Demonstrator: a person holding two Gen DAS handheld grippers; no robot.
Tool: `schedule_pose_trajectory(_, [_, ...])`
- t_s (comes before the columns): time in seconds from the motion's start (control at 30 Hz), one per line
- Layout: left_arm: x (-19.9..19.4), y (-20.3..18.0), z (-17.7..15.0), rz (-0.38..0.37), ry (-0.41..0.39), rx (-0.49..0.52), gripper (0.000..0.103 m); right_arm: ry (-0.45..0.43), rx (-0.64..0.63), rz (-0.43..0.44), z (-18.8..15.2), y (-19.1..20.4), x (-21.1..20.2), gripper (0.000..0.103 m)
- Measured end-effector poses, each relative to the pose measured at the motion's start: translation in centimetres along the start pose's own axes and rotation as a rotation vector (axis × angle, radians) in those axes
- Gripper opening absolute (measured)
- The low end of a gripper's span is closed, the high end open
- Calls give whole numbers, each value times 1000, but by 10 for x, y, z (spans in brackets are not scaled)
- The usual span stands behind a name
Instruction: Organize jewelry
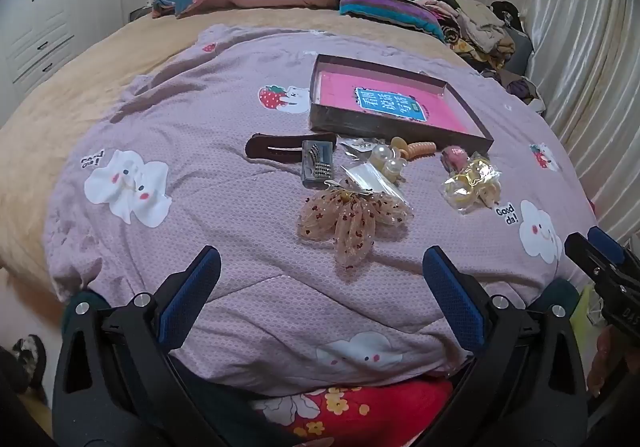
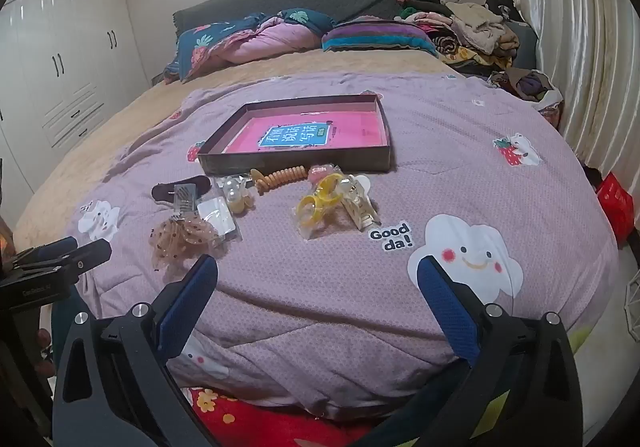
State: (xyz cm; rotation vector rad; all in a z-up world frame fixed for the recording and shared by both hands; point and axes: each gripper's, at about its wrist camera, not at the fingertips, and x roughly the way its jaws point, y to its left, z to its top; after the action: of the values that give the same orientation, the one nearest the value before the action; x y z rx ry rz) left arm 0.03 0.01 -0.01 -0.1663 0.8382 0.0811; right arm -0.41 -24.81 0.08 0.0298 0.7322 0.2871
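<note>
A shallow brown box (image 1: 394, 127) (image 2: 296, 164) with a pink book lying inside rests on the mauve quilt. In front of it lie hair accessories: a beige dotted scrunchie (image 1: 352, 217) (image 2: 182, 237), a dark brown clip (image 1: 276, 146) (image 2: 180, 185), a small card of hairpins (image 1: 317, 164), clear packets with pearl pieces (image 1: 386, 163) (image 2: 236, 195), an orange spiral tie (image 1: 416, 147) (image 2: 276, 177) and a bag of yellow clips (image 1: 472, 181) (image 2: 328, 203). My left gripper (image 1: 320, 275) and right gripper (image 2: 318, 281) both hover open over the quilt's near edge, holding nothing.
The quilt (image 1: 224, 119) covers a tan bedspread (image 2: 120, 127). Folded bedding and a clothes pile (image 2: 472, 27) sit at the headboard. White wardrobes (image 2: 60, 67) stand on the left, a curtain (image 2: 580, 47) on the right. A red floral cloth (image 1: 352, 411) lies below the near edge.
</note>
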Motion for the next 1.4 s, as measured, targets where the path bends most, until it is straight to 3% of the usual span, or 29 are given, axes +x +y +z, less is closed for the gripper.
schedule_pose_trajectory(1.4, [-5, -3, 1, -7, -5, -4, 95, -1, 0, 5, -1, 3, -2, 99])
